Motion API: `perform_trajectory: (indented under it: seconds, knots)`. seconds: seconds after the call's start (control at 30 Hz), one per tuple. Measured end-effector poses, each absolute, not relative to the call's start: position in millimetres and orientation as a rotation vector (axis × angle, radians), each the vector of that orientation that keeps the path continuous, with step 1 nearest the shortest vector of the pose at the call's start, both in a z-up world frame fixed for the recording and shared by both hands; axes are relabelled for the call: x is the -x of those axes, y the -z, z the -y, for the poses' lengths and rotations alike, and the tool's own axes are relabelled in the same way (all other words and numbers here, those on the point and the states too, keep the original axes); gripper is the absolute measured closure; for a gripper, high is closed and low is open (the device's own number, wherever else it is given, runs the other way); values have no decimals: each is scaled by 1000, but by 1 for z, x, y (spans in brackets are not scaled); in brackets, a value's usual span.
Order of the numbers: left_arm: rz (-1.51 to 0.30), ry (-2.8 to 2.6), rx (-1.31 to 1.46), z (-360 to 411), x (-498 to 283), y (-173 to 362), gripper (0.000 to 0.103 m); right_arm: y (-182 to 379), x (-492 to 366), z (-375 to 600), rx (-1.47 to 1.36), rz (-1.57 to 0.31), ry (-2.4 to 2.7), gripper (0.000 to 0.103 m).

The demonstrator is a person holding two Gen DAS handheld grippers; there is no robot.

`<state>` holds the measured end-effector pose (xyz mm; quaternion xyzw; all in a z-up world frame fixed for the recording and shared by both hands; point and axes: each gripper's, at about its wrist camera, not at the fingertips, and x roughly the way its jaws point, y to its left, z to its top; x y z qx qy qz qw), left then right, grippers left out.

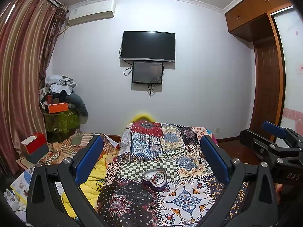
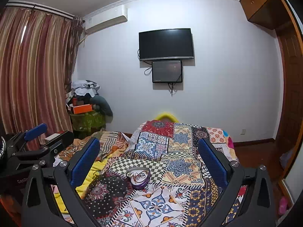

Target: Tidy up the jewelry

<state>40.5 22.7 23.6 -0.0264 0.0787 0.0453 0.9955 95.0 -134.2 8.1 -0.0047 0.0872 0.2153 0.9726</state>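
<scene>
From the left wrist, the left tool (image 1: 151, 158) gapes empty; the heart-shaped dish (image 1: 155, 178) of tangled jewelry sits just ahead between its fingers on the soft patchwork quilt (image 1: 181, 204). From the right wrist, the right tool (image 2: 148, 158) likewise spreads wide, dish (image 2: 138, 177) ahead, slightly left; pinching could tip the glossy dish on yielding fabric.

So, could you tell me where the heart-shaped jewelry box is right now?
The heart-shaped jewelry box sits open on the patchwork quilt, low and central in both wrist views, beside the green checkered patch.

jewelry pieces (image 1: 156, 176) in heart-shaped box (image 1: 154, 184) too small to identify, bed's near end cropped
</scene>
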Motion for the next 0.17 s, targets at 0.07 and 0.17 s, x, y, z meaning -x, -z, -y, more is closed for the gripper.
perform_trajectory:
  seconds: [0.07, 0.17]
  knots:
    - [-158, -89, 51, -22, -40, -23, 1, -8, -95, 134, 10, -177, -435, 0]
    - [-160, -90, 47, -22, -41, -22, 1, -8, -95, 134, 10, -176, -434, 0]
